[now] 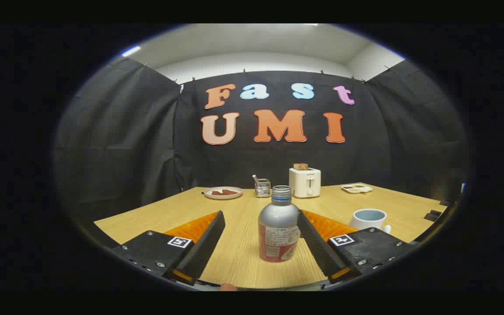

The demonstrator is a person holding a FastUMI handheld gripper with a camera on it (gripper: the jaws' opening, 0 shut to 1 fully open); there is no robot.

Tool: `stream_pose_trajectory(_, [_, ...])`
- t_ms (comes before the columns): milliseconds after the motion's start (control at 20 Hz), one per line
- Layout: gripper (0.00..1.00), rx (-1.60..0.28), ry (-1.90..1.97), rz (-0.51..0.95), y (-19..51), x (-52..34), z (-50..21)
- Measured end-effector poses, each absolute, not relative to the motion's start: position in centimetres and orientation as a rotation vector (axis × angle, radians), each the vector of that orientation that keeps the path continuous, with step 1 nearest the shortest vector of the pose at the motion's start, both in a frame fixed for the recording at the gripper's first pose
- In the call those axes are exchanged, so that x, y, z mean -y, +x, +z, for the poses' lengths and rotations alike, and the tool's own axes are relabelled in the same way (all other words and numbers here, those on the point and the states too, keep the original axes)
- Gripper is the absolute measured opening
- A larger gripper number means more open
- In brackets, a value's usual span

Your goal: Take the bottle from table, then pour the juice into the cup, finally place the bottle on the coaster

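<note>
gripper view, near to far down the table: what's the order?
Open gripper with jaws either side of the bottle, right one close to it, left one apart → cup → plate → toaster by the wall.

Booth walls of black cloth [116, 131] on three sides, pinned along top edge, folds at corners. White wall [252, 61] and white ceiling [252, 37] above cloth; ceiling light strip [130, 50] far up, left of fingers. Light wood-grain table [243, 245] runs under and beyond fingers to back cloth. Lighting even, indoor.
</note>
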State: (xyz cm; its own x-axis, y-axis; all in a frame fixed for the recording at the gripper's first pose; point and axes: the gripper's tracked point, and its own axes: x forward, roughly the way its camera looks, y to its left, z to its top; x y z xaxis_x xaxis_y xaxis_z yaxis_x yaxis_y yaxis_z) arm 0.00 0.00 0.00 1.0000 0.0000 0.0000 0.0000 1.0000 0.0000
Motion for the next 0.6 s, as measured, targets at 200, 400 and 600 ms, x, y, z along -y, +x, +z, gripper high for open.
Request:
stream_pose_trajectory(200, [0.98,0.015,-0.008,-0.032,-0.3,0.3,0.9])
stream_pose_trajectory(400, [0.98,0.014,0.006,-0.040,-0.2,0.2,1.3])
stream_pose_trajectory(600, [0.98,0.011,0.006,-0.052,0.0,0.4,1.5])
